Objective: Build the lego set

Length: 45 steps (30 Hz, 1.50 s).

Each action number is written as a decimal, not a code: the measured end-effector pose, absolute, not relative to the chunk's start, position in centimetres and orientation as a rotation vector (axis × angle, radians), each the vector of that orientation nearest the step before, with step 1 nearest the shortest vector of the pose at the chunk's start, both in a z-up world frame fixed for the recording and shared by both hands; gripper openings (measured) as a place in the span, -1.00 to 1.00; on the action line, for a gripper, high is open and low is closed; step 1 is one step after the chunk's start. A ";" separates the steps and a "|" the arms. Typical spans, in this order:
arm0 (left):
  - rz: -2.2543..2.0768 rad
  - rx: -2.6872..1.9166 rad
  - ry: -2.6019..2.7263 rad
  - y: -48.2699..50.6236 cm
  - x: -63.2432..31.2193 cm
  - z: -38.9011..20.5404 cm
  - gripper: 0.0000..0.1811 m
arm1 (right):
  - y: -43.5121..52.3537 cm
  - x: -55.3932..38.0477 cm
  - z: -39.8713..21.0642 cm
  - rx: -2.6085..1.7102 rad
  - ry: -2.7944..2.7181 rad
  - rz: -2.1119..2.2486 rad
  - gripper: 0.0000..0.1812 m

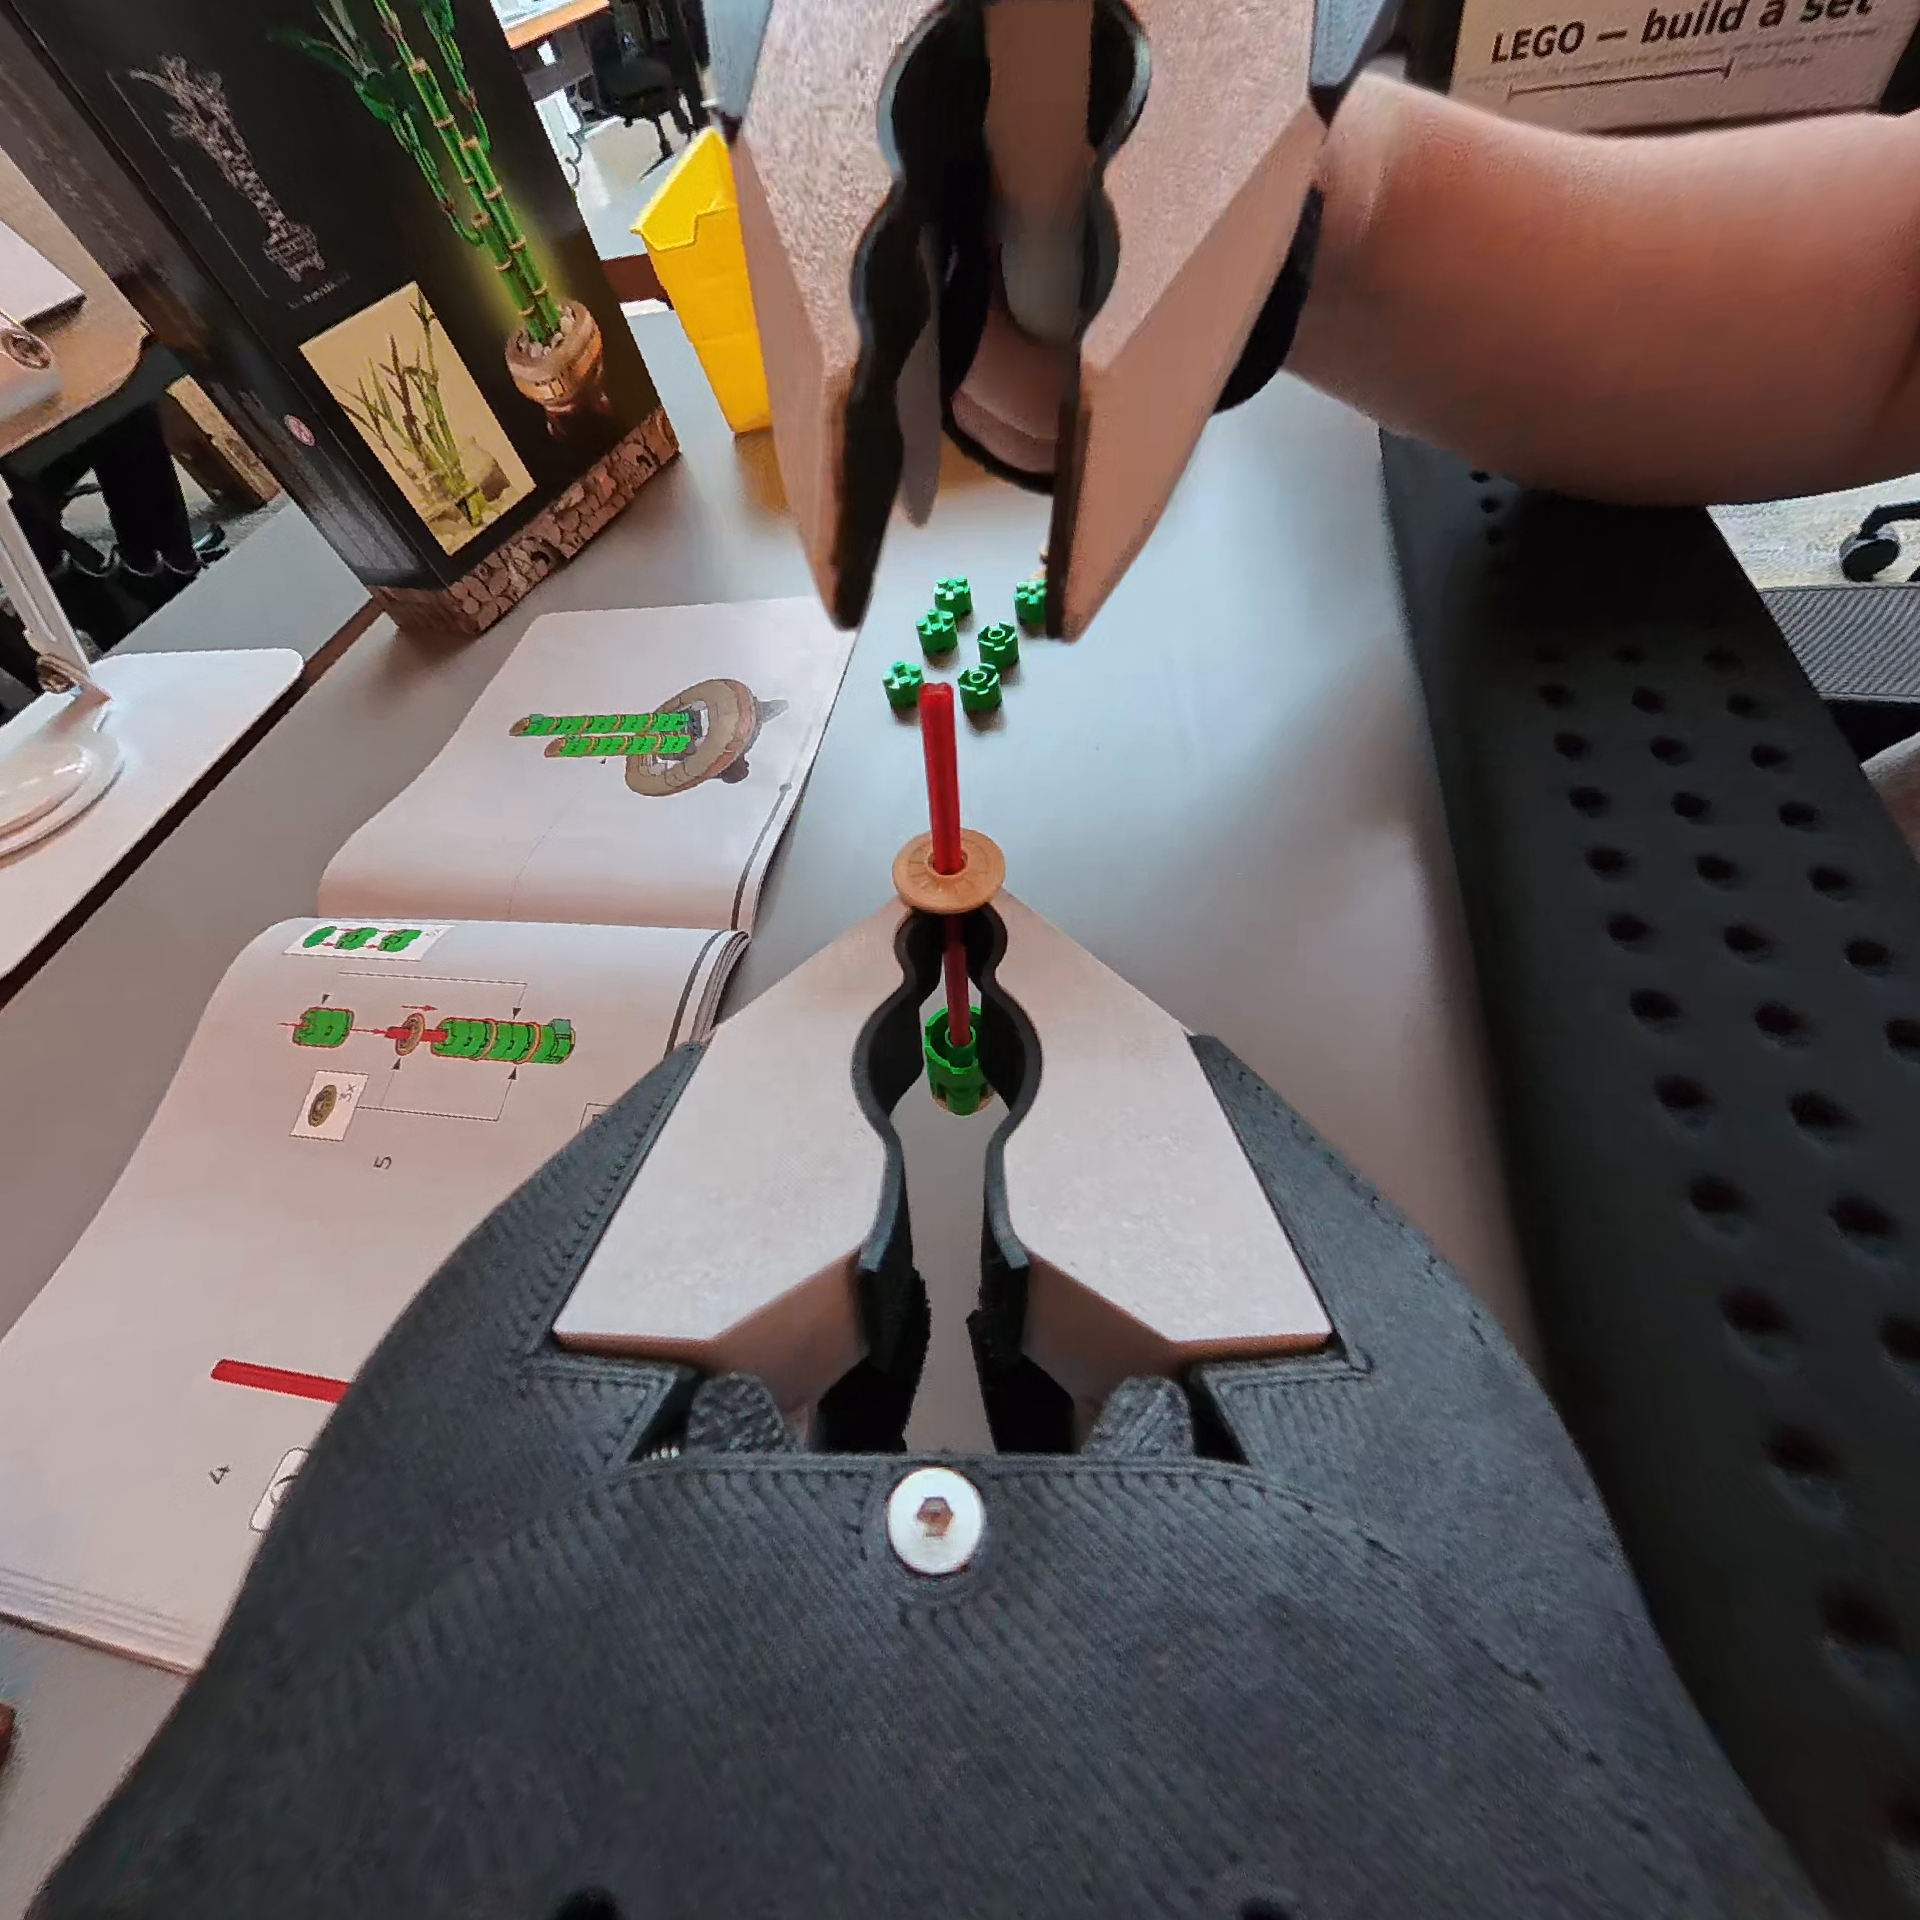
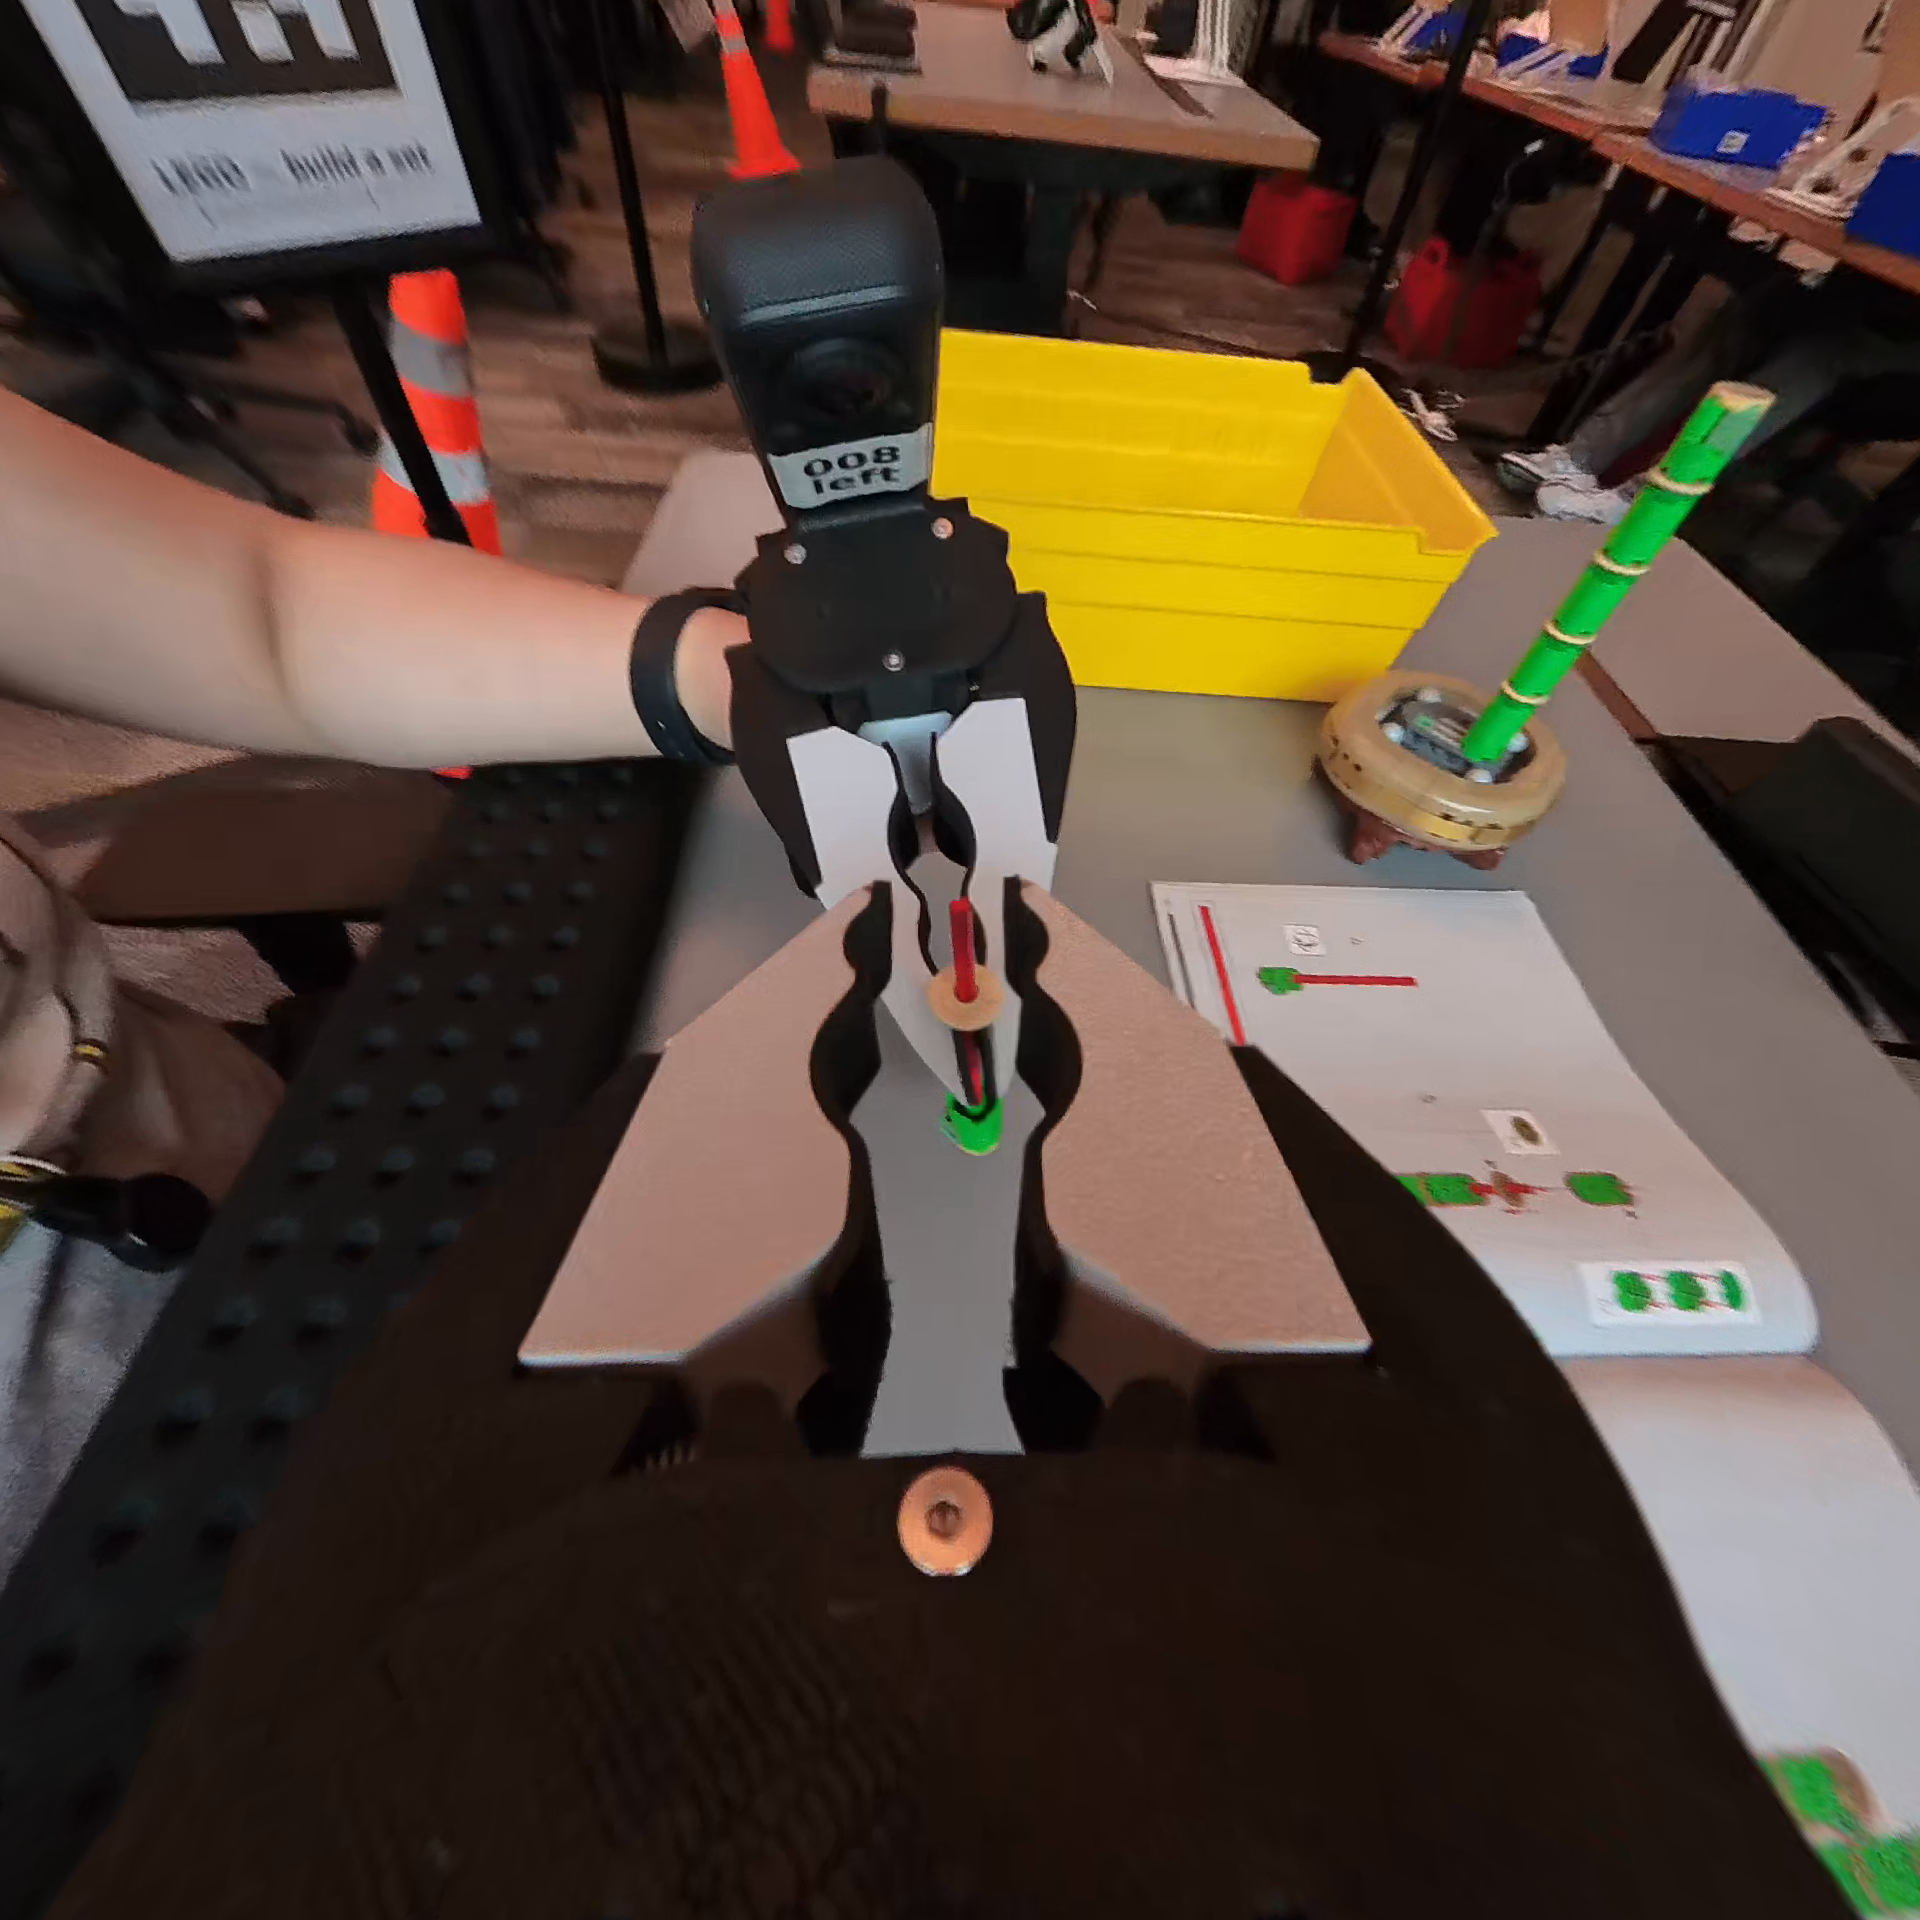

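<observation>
My left gripper (image 1: 948, 925) is shut on a red axle (image 1: 938, 769). A tan disc (image 1: 948, 868) sits on the axle just past the fingertips, and a green round brick (image 1: 954, 1060) sits on its near end between the fingers. My right gripper (image 2: 948, 902) is open and faces the left gripper (image 2: 971, 1049). Its fingers stand on either side of the axle's free end (image 2: 961, 935) and the disc (image 2: 964, 1000) without touching them. It also shows from above in the left wrist view (image 1: 953, 620). Several loose green round bricks (image 1: 966, 649) lie on the table beyond.
An open instruction booklet (image 1: 416, 1143) lies on the grey table (image 1: 1195, 831), with the set's box (image 1: 364, 312) behind it. A yellow bin (image 2: 1195, 520) and a tan base holding a green stalk (image 2: 1600, 592) stand at the back. A black perforated surface (image 1: 1662, 935) runs along the side. The gap from one gripper's tips to the other's is roughly 6 cm.
</observation>
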State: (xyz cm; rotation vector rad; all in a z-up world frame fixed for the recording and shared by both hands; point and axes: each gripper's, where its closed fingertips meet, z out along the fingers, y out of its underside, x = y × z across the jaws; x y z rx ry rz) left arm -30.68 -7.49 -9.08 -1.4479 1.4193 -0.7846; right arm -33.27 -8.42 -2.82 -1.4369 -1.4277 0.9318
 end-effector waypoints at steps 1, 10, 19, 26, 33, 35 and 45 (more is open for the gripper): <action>-0.790 -1.449 1.422 -7.6 -30.6 -9.1 -0.99 | -8.5 -33.4 -3.0 -1.446 -1.421 0.965 -0.78; -0.834 -1.359 1.328 -7.7 -30.9 -6.7 -0.77 | -7.8 -34.0 -2.7 -1.460 -1.451 0.987 -0.97; -1.140 -1.503 1.082 -5.1 -34.9 -6.1 -0.31 | -2.9 -32.7 6.0 -1.529 -1.235 1.150 -0.97; -1.292 -1.472 0.937 -4.6 -35.0 -4.3 -0.46 | -3.0 -32.9 3.7 -1.613 -1.236 1.201 -0.97; -1.197 -1.414 0.933 -4.5 -34.9 -3.5 -0.75 | -3.2 -36.0 0.4 -1.689 -1.300 1.155 -0.96; -1.164 -1.420 0.944 -4.4 -34.8 -3.7 -0.76 | -3.6 -36.4 0.3 -1.670 -1.317 1.168 -0.96; -1.033 -1.418 1.033 -4.8 -34.0 -4.6 -0.98 | -3.7 -36.5 -0.2 -1.676 -1.309 1.249 -0.97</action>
